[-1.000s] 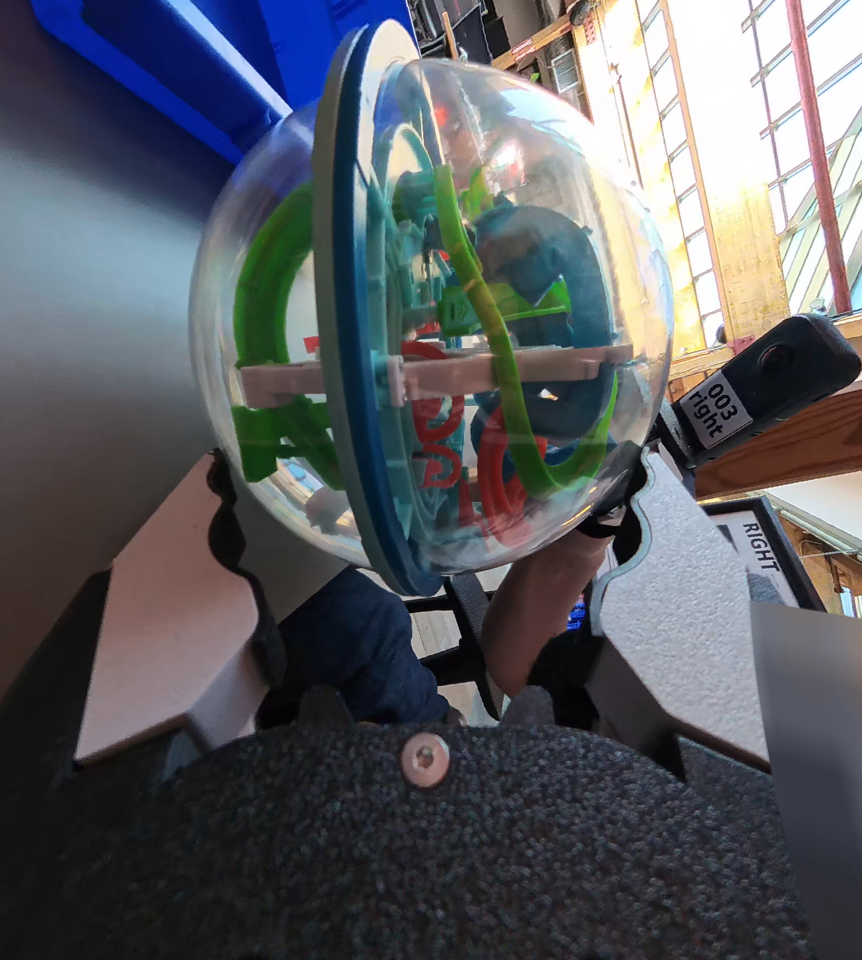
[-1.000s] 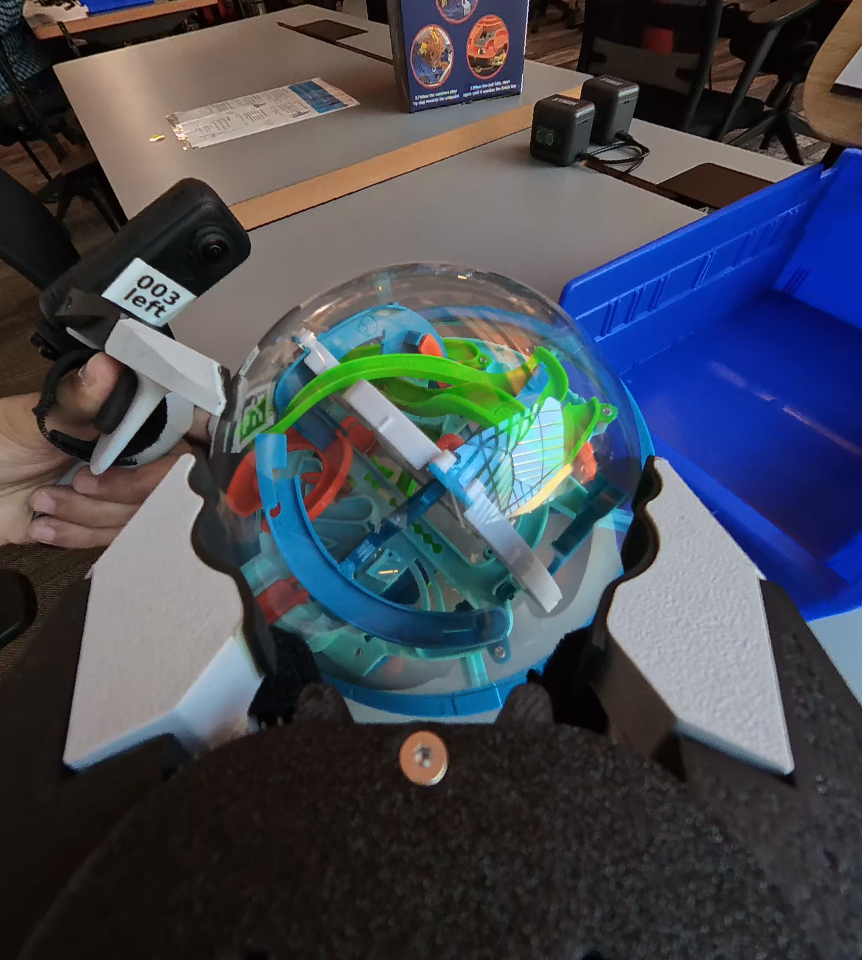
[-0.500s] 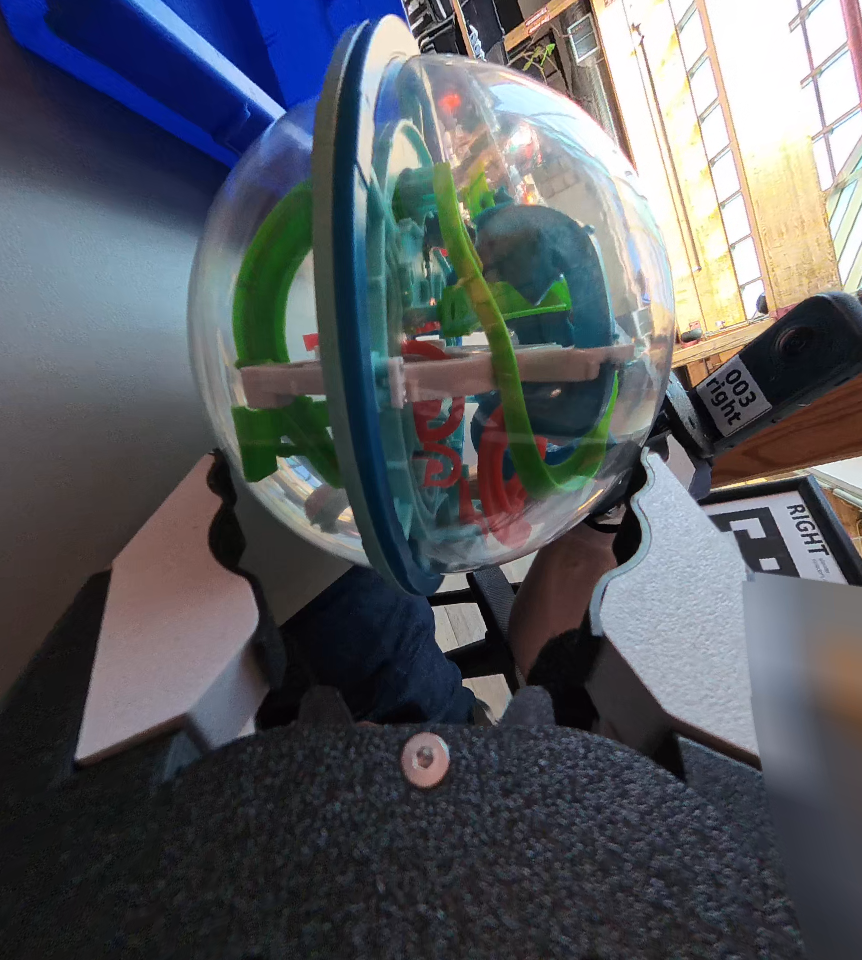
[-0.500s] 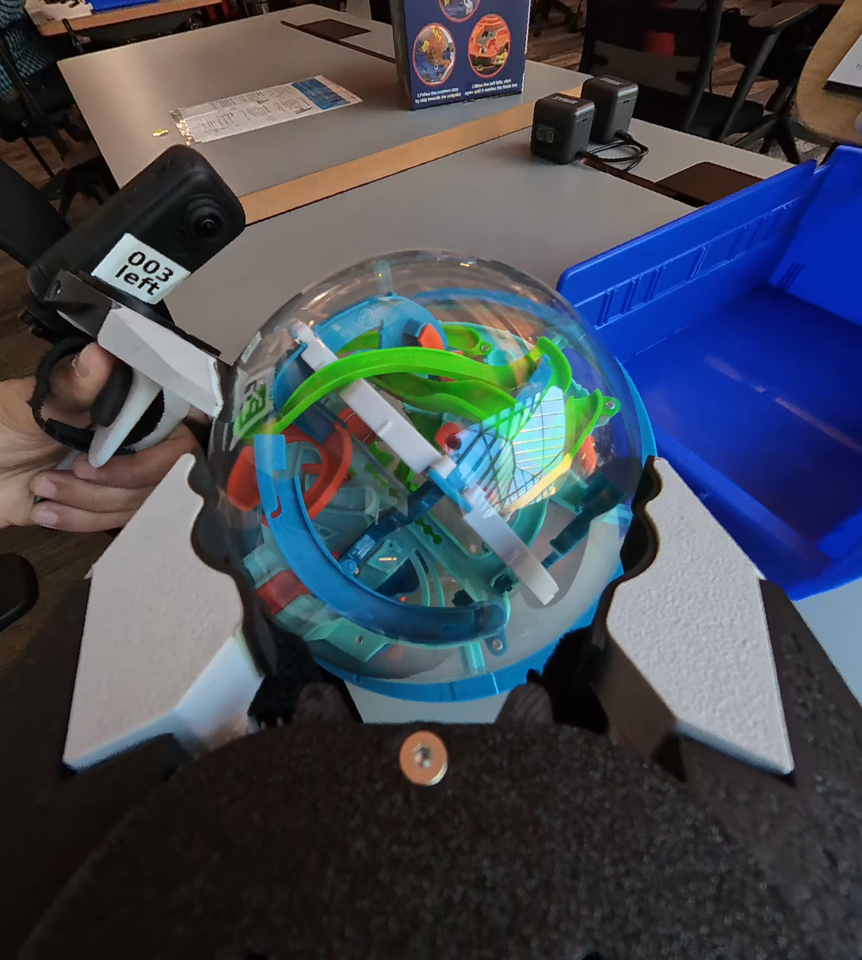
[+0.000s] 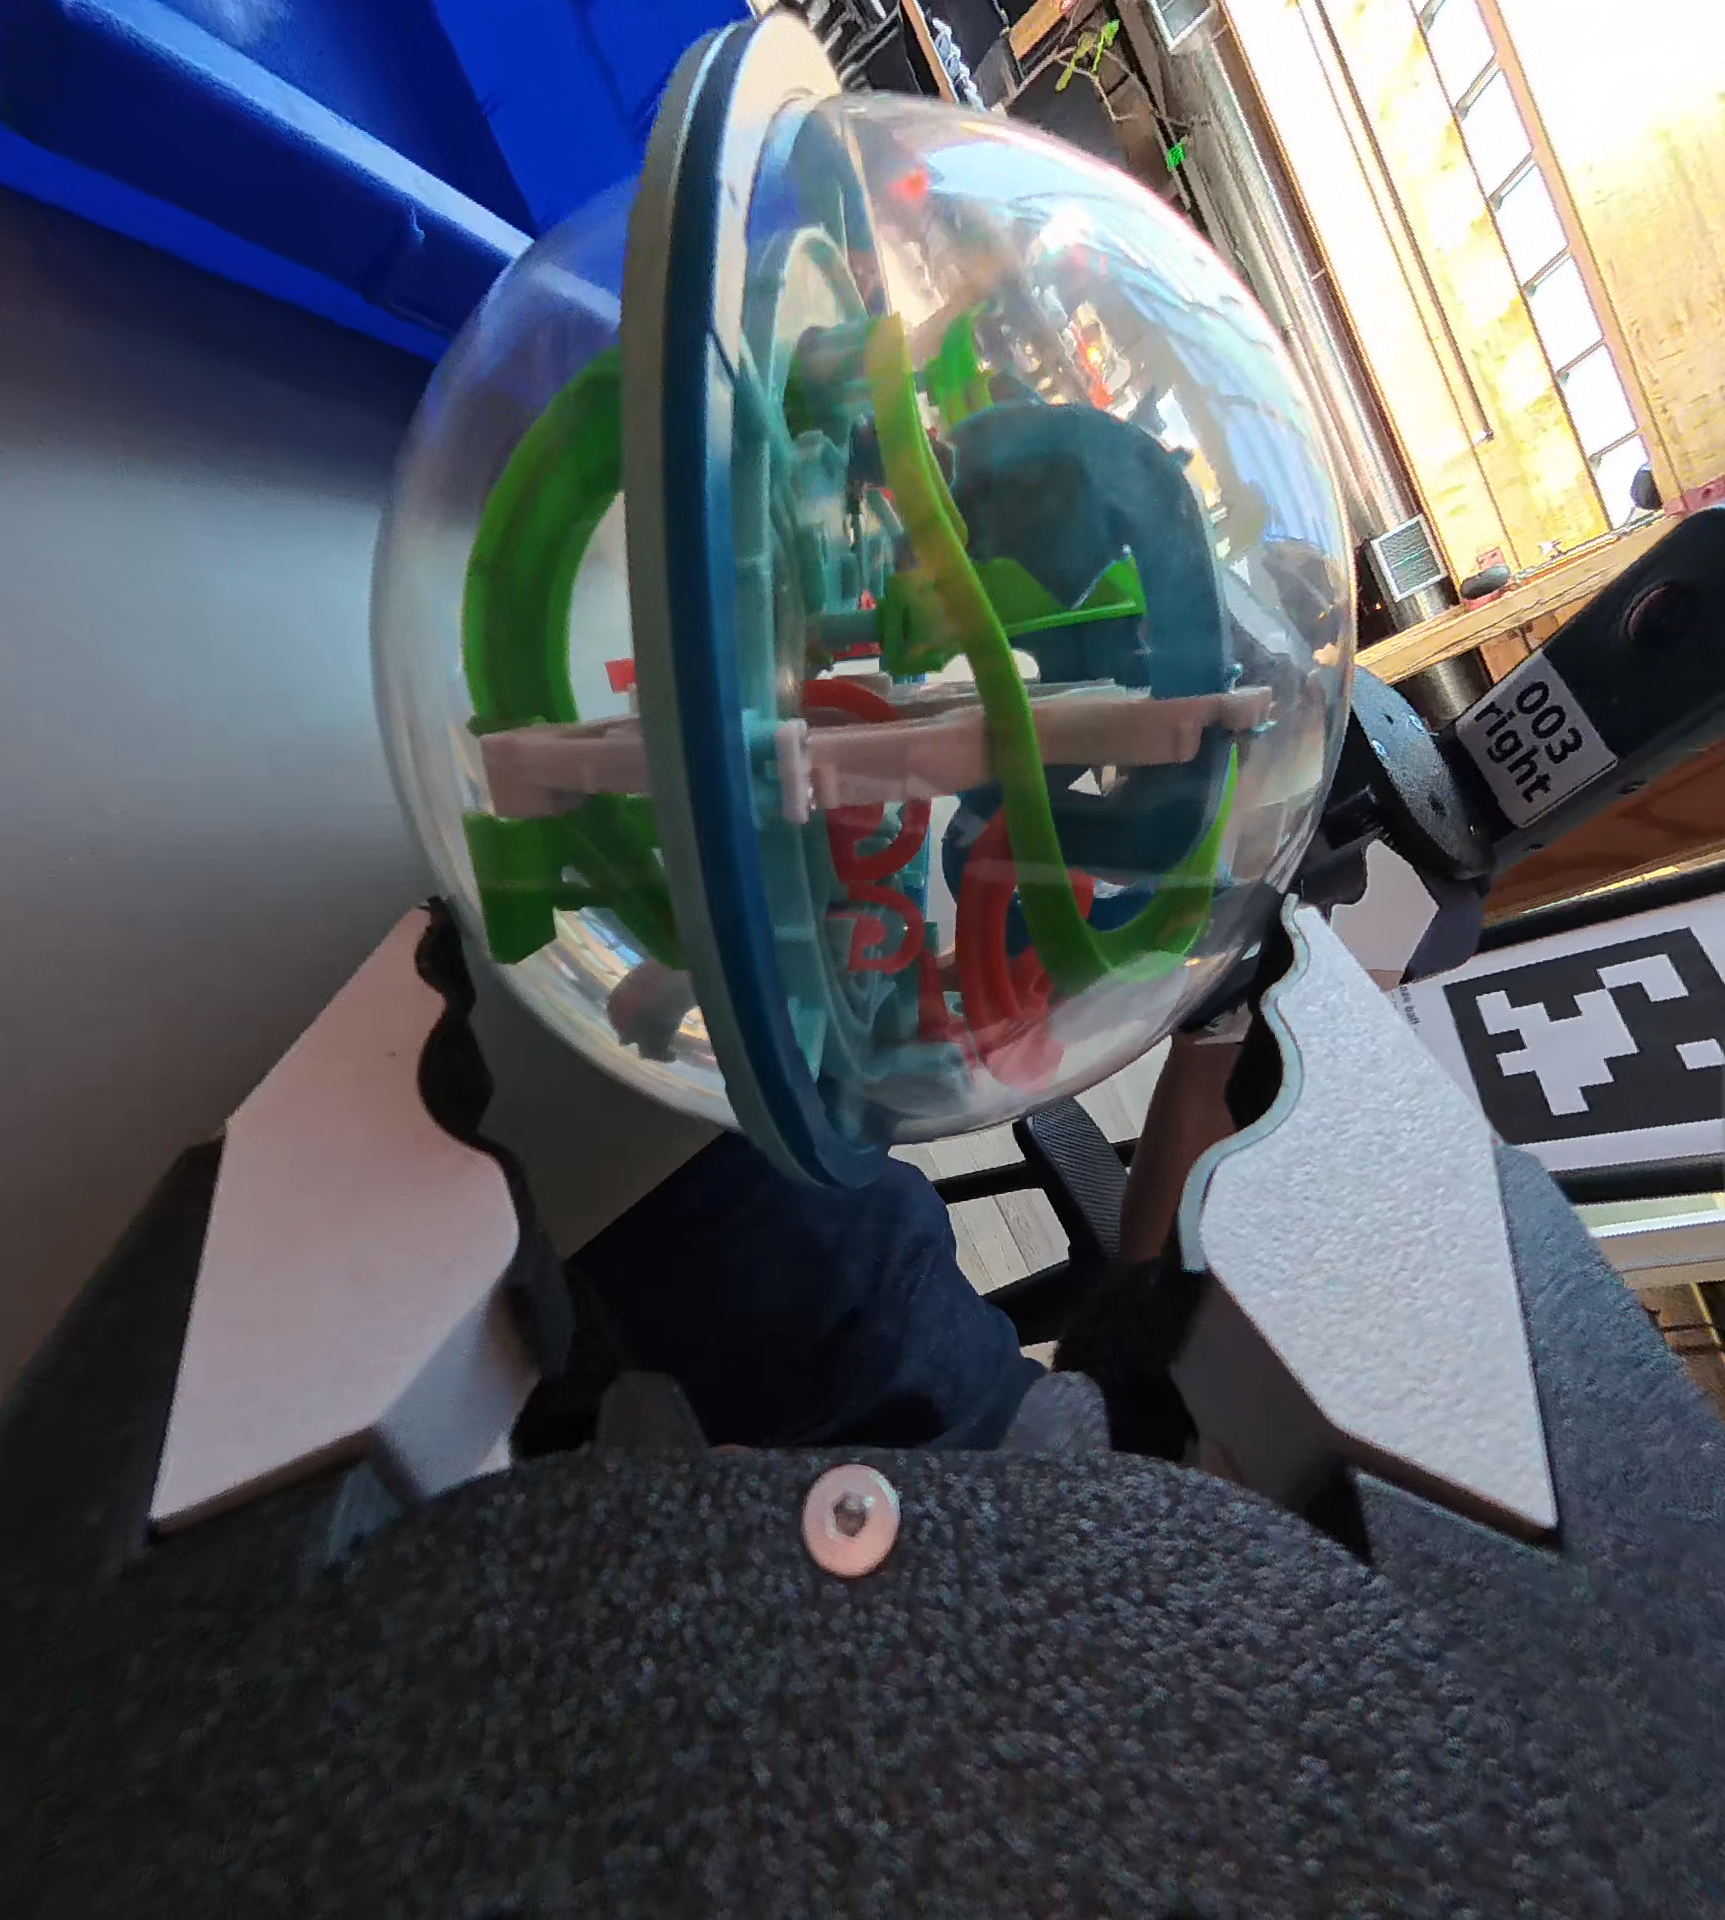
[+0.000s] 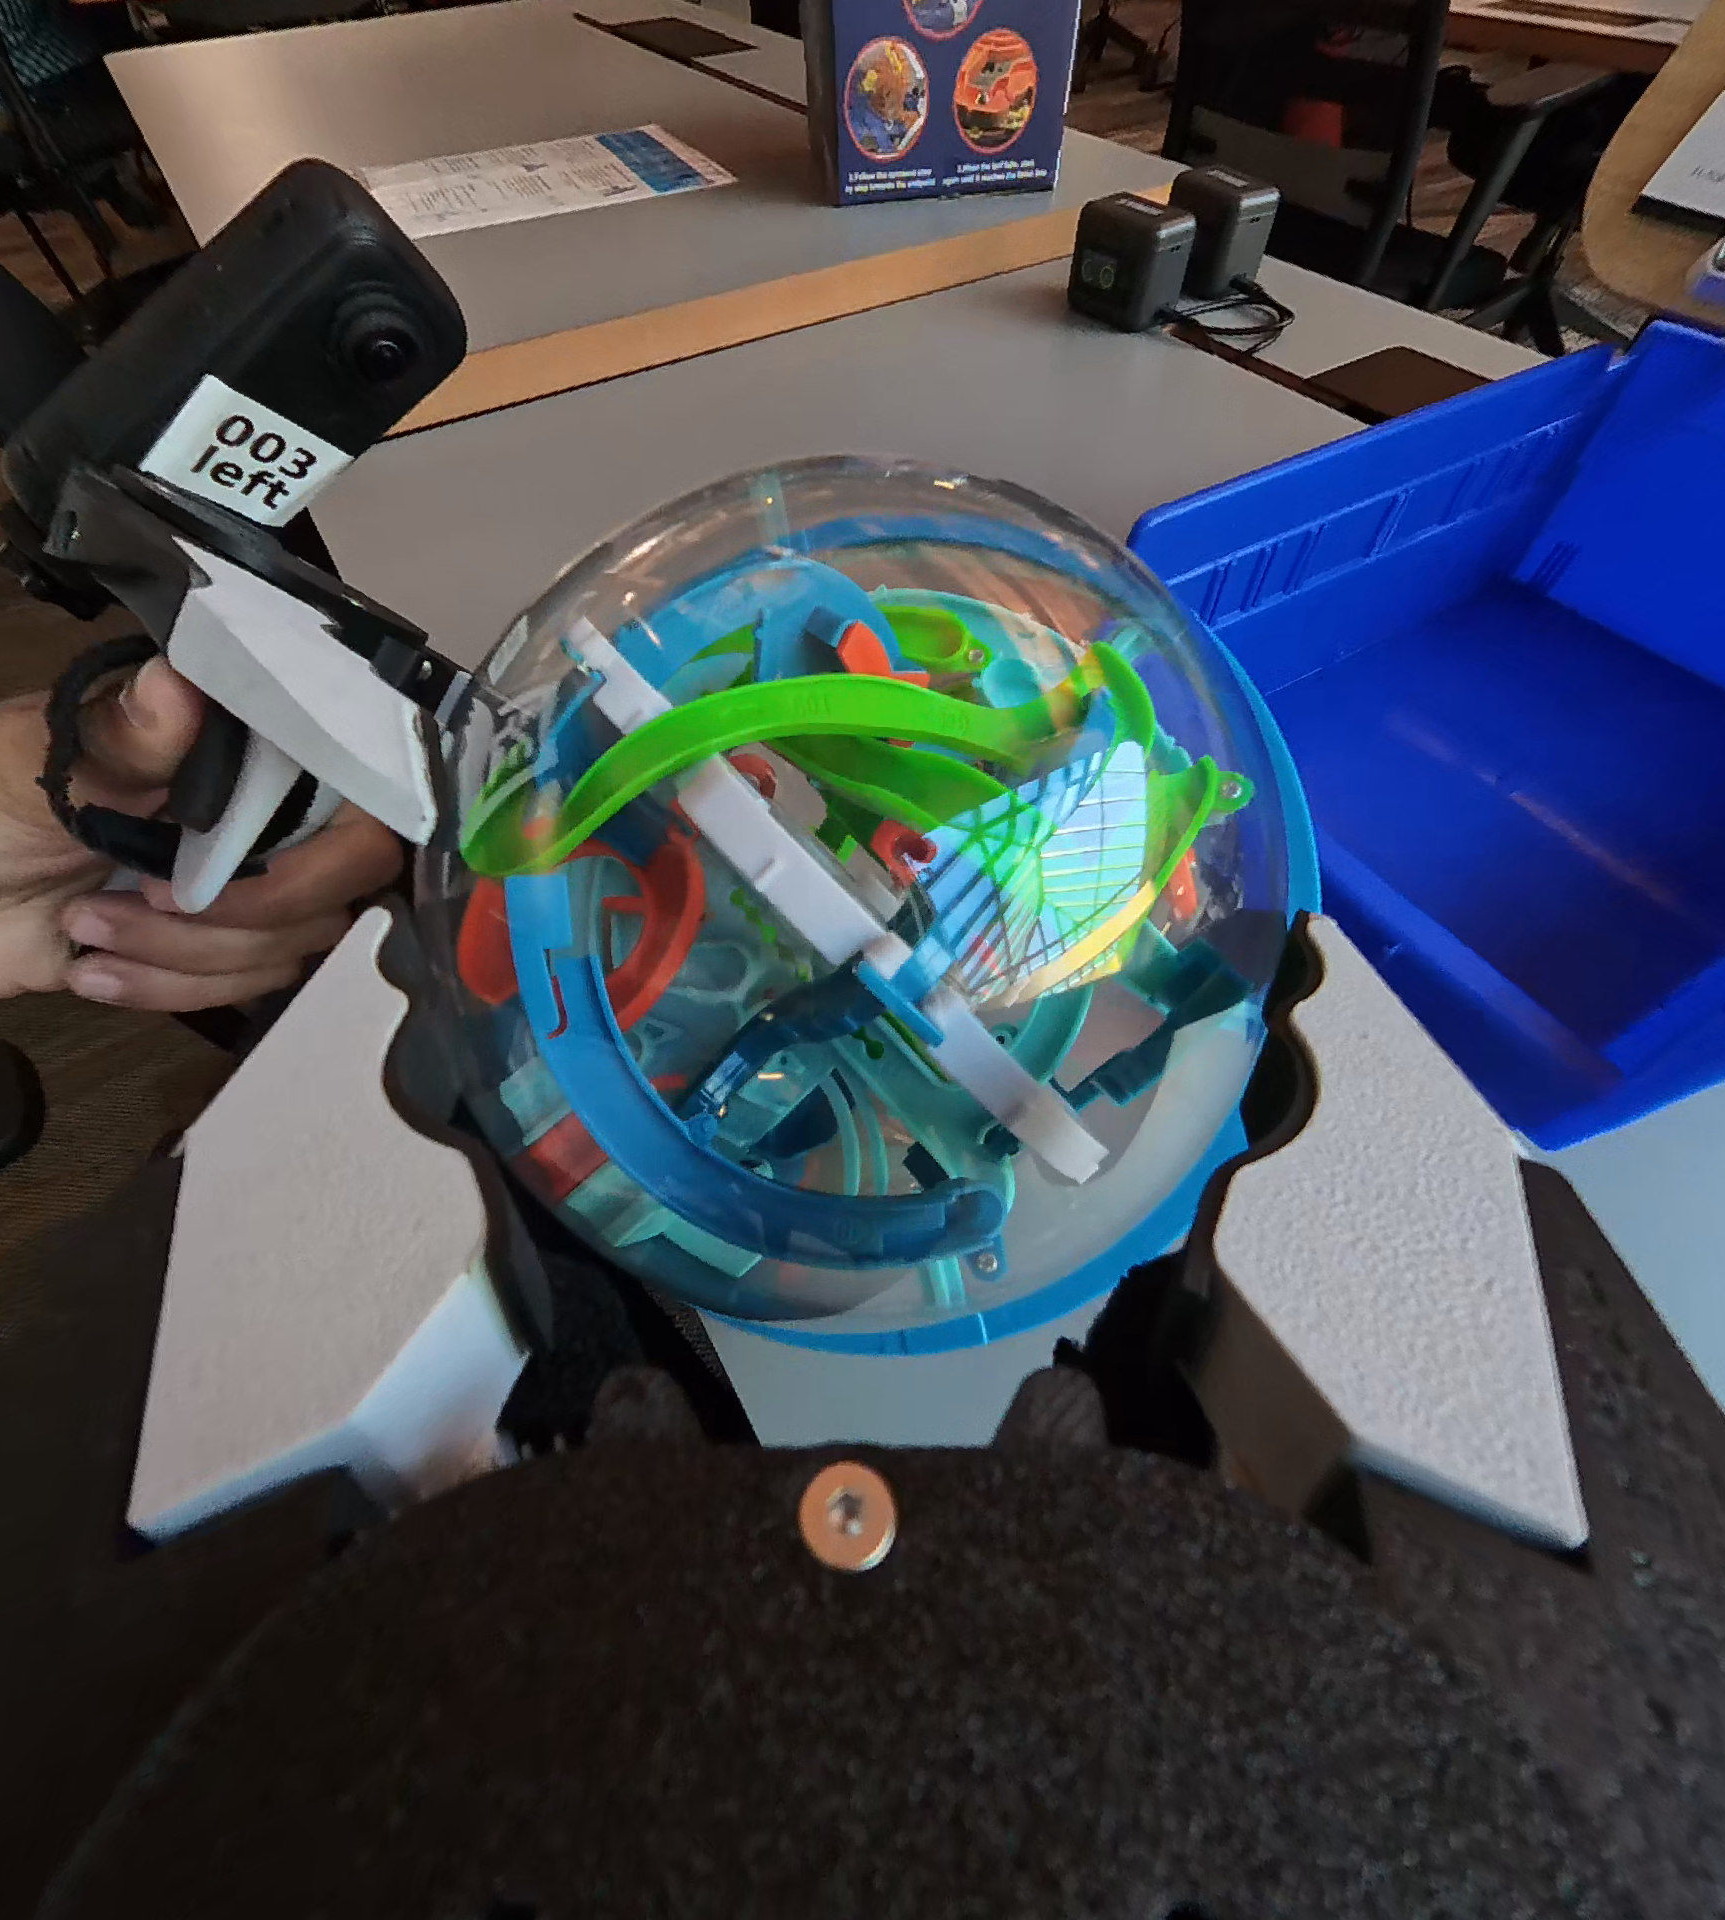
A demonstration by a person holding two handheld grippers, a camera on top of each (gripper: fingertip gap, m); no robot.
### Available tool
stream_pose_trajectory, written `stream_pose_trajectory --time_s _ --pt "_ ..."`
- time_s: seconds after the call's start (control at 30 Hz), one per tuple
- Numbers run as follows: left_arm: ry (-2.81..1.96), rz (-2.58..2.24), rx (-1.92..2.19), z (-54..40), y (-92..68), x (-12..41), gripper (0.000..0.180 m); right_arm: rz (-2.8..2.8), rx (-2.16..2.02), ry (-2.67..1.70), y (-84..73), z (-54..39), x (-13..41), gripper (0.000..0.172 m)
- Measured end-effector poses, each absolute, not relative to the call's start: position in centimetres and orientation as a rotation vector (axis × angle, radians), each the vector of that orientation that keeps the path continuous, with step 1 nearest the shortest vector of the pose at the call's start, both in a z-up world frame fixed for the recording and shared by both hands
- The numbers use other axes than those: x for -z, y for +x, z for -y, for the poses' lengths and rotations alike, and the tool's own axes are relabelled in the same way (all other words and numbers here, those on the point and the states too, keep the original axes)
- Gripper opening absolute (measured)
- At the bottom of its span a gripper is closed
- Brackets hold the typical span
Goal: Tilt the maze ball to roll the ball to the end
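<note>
Since a second ago the maze ball (image 6: 868, 914) has rolled a little counter-clockwise in the right wrist view, its white crossbar (image 6: 816, 894) now running more steeply from upper left to lower right, and the left gripper (image 6: 442, 748) has swung round, so that more of the marker card on the right gripper shows at the edge of the left wrist view. The clear sphere, packed with green, blue, teal and red tracks, is held up off the grey table (image 6: 941, 384) between both tools. The right gripper (image 6: 853, 997) is spread wide, with its two black-edged white fingers (image 6: 338, 1122) pressed against opposite flanks of the globe. The left gripper (image 5: 863, 987) is spread about as wide and clamps the same sphere from the person's left, a fingertip touching the shell just beside the green track (image 6: 764, 727). In the left wrist view the ball's blue equator ring (image 5: 723, 727) stands nearly upright. A hand (image 6: 37, 852) grips the left tool's handle. A blue bin (image 6: 1523, 748) sits on the table close beside the ball, and a printed box (image 6: 941, 94) and two small black cubes (image 6: 1170, 249) stand farther back.
</note>
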State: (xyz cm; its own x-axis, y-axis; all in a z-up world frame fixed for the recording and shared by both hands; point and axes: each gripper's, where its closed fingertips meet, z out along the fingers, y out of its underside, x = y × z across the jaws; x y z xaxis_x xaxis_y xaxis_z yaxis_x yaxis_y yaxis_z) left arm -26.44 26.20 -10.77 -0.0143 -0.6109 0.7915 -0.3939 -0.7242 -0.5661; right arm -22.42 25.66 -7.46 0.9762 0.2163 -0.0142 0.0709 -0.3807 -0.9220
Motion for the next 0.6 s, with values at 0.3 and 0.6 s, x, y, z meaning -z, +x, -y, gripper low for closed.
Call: stream_pose_trajectory --time_s 0.3,0.6 --pt "-1.970 -1.158 1.810 -25.4 -27.3 11.3 0.143 0.332 -0.079 -1.887 -23.4 -24.7 7.4 0.153" --pt "-1.920 -1.168 1.850 -25.8 -27.4 11.1 0.141 0.176 -0.520 -1.752 -19.7 -23.3 5.6 0.149"
